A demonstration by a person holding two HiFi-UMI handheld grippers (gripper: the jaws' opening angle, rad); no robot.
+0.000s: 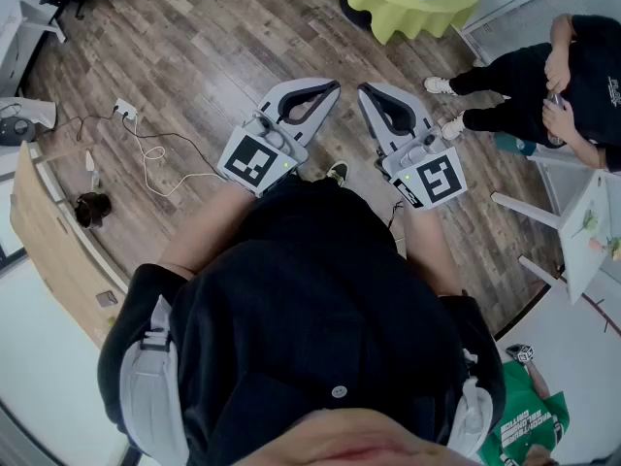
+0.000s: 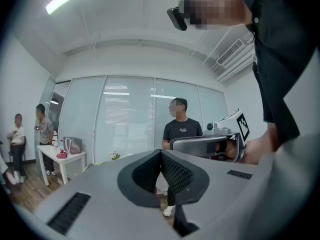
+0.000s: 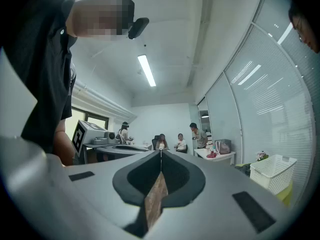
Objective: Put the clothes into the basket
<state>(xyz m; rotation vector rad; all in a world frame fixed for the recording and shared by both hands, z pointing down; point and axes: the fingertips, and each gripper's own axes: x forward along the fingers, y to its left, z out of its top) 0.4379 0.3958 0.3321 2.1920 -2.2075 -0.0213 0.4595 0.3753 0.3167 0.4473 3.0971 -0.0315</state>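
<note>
Close to the body, the left gripper (image 1: 333, 87) and the right gripper (image 1: 366, 91) were held level, side by side, each with its jaws pressed together on nothing. Past their tips was wooden floor (image 1: 194, 56). Farther off, the white basket (image 3: 272, 175) stood on a yellow-green tablecloth (image 1: 408, 10), well apart from both grippers. No clothes could be made out for certain. By that, the task looked not yet begun: every pickup and drop into the basket was left to do.
</note>
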